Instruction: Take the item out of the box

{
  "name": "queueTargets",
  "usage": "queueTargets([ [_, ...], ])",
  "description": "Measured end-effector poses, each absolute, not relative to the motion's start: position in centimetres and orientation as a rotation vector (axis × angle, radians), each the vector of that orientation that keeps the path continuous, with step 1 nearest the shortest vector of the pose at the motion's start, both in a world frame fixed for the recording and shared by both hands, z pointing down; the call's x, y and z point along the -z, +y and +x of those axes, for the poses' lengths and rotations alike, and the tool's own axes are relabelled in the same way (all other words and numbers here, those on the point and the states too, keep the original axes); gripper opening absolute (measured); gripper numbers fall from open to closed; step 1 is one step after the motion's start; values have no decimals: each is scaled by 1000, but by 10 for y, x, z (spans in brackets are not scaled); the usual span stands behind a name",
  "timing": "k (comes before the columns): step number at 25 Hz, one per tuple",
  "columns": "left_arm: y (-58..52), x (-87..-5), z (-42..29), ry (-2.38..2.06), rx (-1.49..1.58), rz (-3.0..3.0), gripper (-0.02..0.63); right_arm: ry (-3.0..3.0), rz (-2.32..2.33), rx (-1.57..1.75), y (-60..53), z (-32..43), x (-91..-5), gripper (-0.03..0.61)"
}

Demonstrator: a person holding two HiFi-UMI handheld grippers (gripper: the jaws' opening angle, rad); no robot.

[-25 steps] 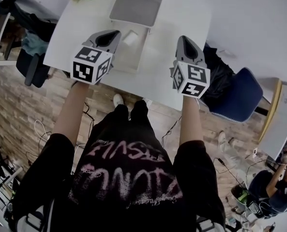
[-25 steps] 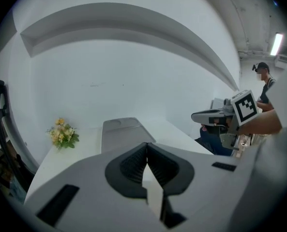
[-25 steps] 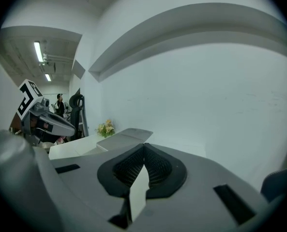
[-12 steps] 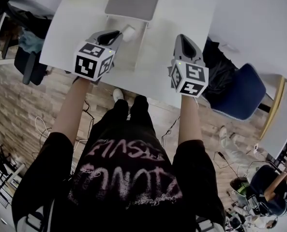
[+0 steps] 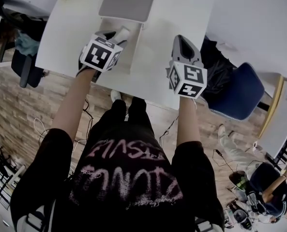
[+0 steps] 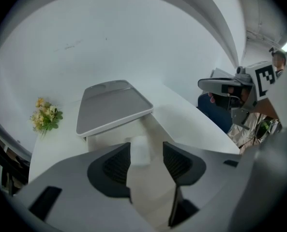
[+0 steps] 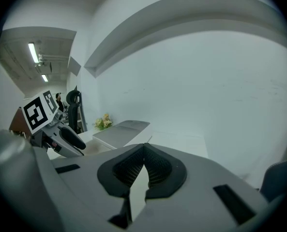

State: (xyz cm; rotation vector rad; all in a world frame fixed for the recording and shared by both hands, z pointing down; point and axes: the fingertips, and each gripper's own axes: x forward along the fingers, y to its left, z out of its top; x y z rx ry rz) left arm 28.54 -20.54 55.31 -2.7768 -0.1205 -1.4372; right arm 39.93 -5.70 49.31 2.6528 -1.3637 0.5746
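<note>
- The step in hand looks like the reach for the grab: the left gripper is over the open box, lined up on the small white item inside it.
- The item is in the box, not yet lifted. Seen along the left jaws, it shows in the gap at their tips, close against the left-hand pad and clear of the right-hand one.
- The left jaws are opening and already stand wide apart. Neither pad appears to press on the item, so nothing is held.
- How far ahead of the tips the item lies I cannot tell from this view. From the head view the left gripper has its tips right at the item.
- The box's grey lid stands raised just beyond the jaws, behind the item, out of the way of the grab.
- Next move, as I judge it: ease the tips down so the item sits squarely between the pads, close on it, then lift it straight up clear of the box walls.
- The right gripper has its jaws together at the tips with nothing between them. It hangs over the white table, beside the box and apart from it.
</note>
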Motion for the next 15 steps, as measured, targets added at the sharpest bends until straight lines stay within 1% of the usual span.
queueTargets([
  [5, -211, -577, 291, -86, 1560, -2712, 233, -1349, 2649, -587, -50, 404, -498, 9],
  [15, -212, -609, 295, -89, 1710, -2663, 236, -1314, 2636, -628, -35, 413, -512, 9],
])
